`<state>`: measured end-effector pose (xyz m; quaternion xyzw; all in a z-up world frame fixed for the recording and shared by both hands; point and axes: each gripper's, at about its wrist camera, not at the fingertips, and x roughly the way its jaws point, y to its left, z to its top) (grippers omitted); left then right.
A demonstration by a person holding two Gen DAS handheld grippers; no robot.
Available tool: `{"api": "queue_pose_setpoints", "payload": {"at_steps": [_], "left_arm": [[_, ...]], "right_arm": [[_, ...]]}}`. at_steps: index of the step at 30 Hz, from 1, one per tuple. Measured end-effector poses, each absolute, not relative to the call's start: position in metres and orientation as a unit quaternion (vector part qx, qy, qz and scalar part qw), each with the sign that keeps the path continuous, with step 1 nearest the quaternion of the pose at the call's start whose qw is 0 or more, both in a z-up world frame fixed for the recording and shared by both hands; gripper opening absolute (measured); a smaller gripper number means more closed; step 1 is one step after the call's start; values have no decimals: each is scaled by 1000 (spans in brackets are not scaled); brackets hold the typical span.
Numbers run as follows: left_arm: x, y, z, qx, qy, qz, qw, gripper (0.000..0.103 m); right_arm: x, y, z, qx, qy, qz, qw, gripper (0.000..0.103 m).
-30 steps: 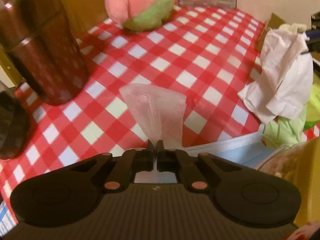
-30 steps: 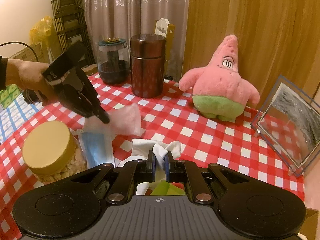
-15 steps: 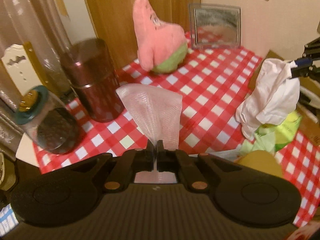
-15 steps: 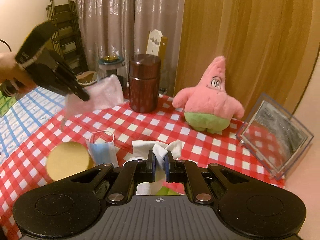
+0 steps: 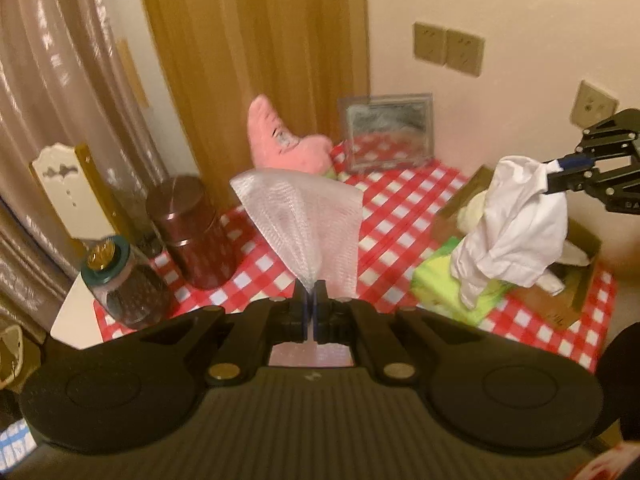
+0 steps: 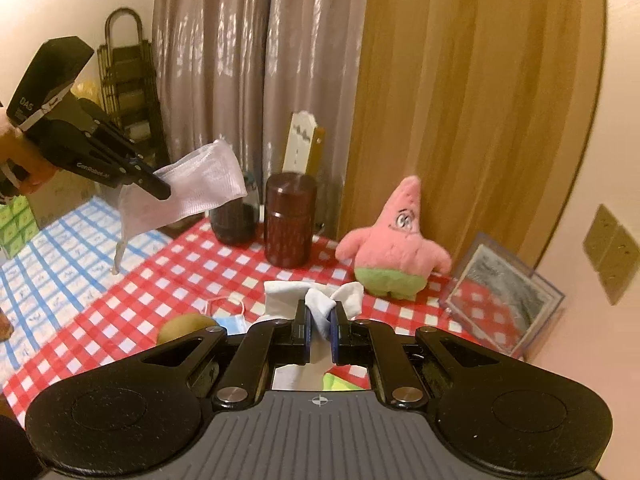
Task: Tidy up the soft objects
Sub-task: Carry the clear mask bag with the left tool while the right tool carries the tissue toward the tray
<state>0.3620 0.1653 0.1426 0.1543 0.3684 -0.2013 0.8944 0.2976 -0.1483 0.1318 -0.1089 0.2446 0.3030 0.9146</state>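
Left gripper (image 5: 309, 287) clamped on gauzy white mesh cloth (image 5: 304, 216); right gripper (image 6: 320, 312) clenched on bunched white fabric (image 6: 316, 300), above checked tablecloth (image 6: 192, 264).

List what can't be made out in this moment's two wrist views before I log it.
- Cardboard box, left wrist view: its contents are hidden by the white cloth hanging from the right gripper.
- Green item, right wrist view: only a sliver shows under the gripper body; unidentifiable.
- Blue face mask, right wrist view: mostly covered by the gripper arm.
- Plush star, left wrist view: lower half behind the pink mesh cloth; blurred.
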Motion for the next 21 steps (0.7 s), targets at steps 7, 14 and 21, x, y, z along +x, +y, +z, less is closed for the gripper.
{"api": "queue_pose_setpoints", "payload": {"at_steps": [7,14,21], "left_arm": [[326,134,184,160,339,-213,902,2],[303,101,204,150,327,-231,904,2],[289,55,202,133,320,-260,901,2]], "right_arm": [[268,-182,157,-93,223,288,927,9],[251,-217,171,-77,211,271,936,9],[233,-261,176,-68,210,236,946,9]]}}
